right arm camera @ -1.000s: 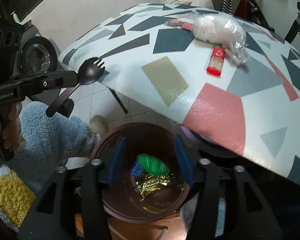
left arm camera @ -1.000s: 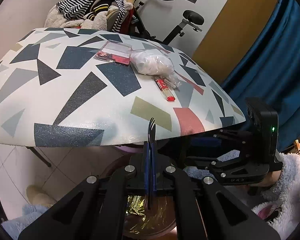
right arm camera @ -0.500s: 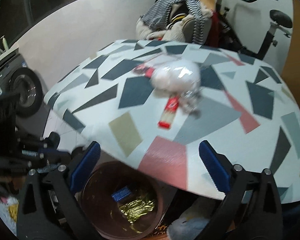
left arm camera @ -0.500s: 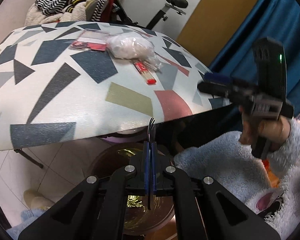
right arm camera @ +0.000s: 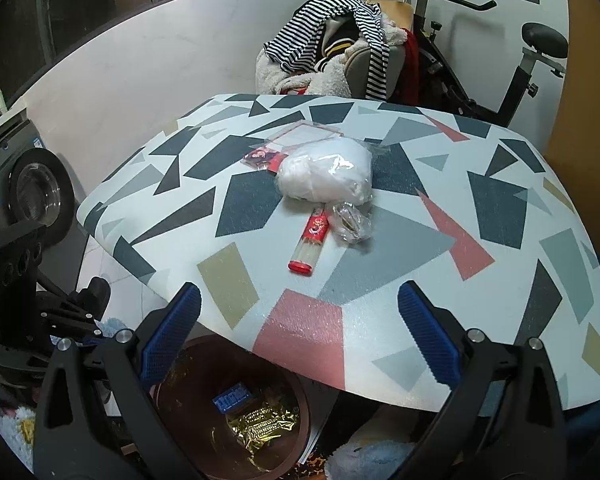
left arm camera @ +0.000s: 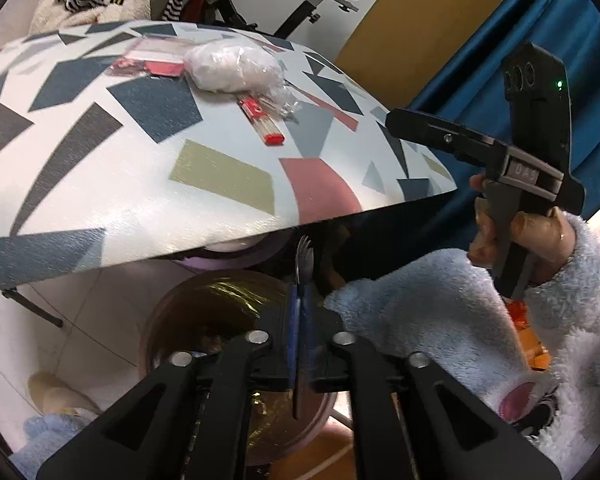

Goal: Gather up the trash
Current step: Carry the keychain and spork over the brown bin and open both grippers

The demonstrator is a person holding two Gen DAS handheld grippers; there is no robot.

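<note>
My left gripper is shut on a black plastic spork, held upright over the brown trash bin under the table's front edge. My right gripper is wide open and empty, raised above the table's near edge; it also shows in the left wrist view. On the patterned table lie a white plastic bag, a red tube, a crumpled clear wrapper and a clear flat package. The bin holds gold foil and a blue wrapper.
A chair piled with striped clothes and an exercise bike stand behind the table. A washing machine is at the left. A blue curtain hangs at the right. The floor is tiled.
My right gripper has opened wide and risen from over the bin to above the table edge. My left gripper still holds the spork and has shifted a little over the bin.
</note>
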